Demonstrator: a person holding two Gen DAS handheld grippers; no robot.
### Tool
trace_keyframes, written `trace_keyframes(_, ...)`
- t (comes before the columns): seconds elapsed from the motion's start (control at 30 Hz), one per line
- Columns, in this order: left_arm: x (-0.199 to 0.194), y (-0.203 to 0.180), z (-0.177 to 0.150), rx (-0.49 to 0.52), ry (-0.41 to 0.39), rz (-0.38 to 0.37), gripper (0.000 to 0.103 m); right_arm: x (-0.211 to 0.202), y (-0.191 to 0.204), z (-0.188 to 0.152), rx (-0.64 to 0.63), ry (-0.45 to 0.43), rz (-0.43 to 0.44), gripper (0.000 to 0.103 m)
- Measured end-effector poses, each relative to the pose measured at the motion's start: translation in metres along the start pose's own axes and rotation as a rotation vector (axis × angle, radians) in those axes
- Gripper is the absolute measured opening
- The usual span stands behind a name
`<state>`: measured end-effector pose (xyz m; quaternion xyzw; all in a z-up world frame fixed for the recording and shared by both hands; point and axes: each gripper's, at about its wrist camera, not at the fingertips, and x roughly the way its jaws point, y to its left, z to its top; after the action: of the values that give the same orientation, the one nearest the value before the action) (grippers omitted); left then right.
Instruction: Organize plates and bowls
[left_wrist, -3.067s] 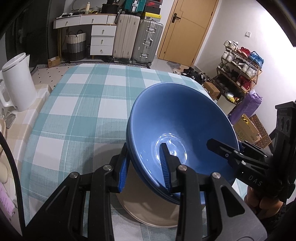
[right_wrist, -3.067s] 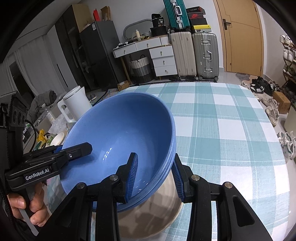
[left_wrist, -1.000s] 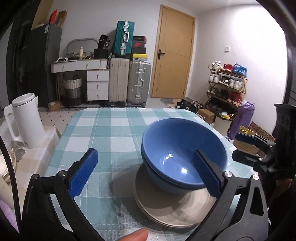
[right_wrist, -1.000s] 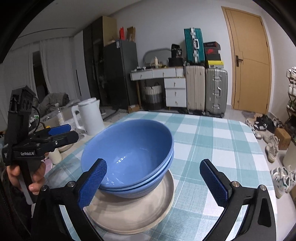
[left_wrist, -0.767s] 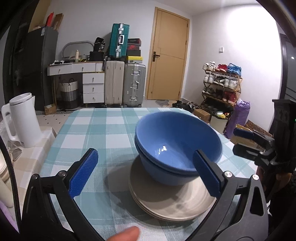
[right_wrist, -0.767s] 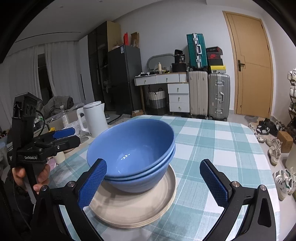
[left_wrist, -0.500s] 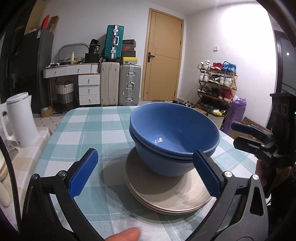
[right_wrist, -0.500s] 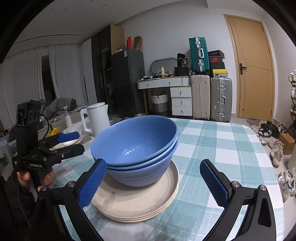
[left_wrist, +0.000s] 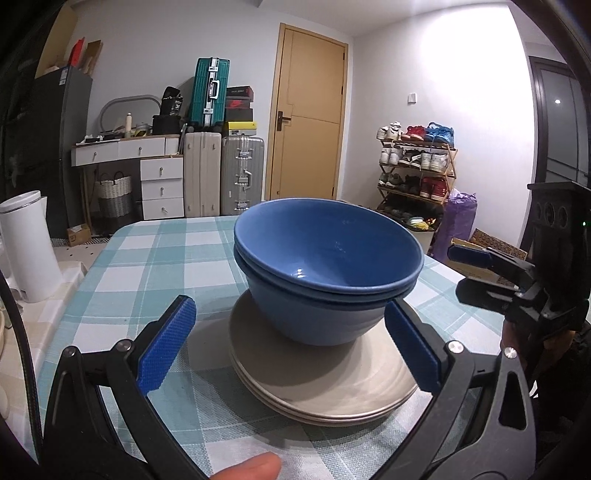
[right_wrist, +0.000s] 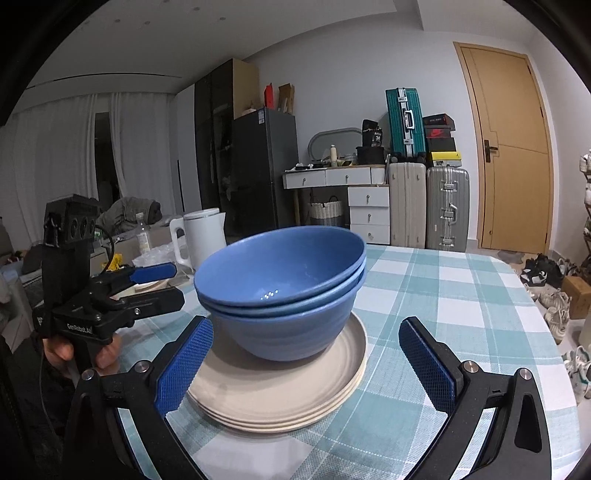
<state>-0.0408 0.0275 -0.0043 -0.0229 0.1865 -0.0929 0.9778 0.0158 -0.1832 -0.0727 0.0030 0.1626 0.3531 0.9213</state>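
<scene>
Two nested blue bowls (left_wrist: 325, 269) (right_wrist: 284, 291) rest on a stack of beige plates (left_wrist: 325, 387) (right_wrist: 280, 391) on the checked tablecloth. My left gripper (left_wrist: 291, 343) is open, low and close in front of the stack, with nothing between its blue pads. My right gripper (right_wrist: 306, 362) is open too, facing the stack from the other side, its pads wide on either side of the plates. Each gripper shows in the other's view: the right gripper (left_wrist: 495, 273) at the right edge, the left gripper (right_wrist: 147, 284) at the left, held by a hand.
A white kettle (left_wrist: 26, 247) (right_wrist: 203, 236) stands beside the table on the left. The checked table (left_wrist: 155, 266) (right_wrist: 461, 295) stretches behind the stack. Suitcases, a drawer unit, a door and a shoe rack (left_wrist: 413, 173) line the room beyond.
Both grippers let go of the blue bowls, opened wide and pulled back. Over the last second they sank lower, so the stack now appears nearly side-on.
</scene>
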Motion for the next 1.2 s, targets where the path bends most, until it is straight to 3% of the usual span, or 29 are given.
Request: trace_keyframes(1.2, 0.013, 0.001, 0.001, 0.024, 0.0, -0.029, 0.102, -0.004, 0.001, -0.003, -0.006, -0.021, 0.003, 0.103)
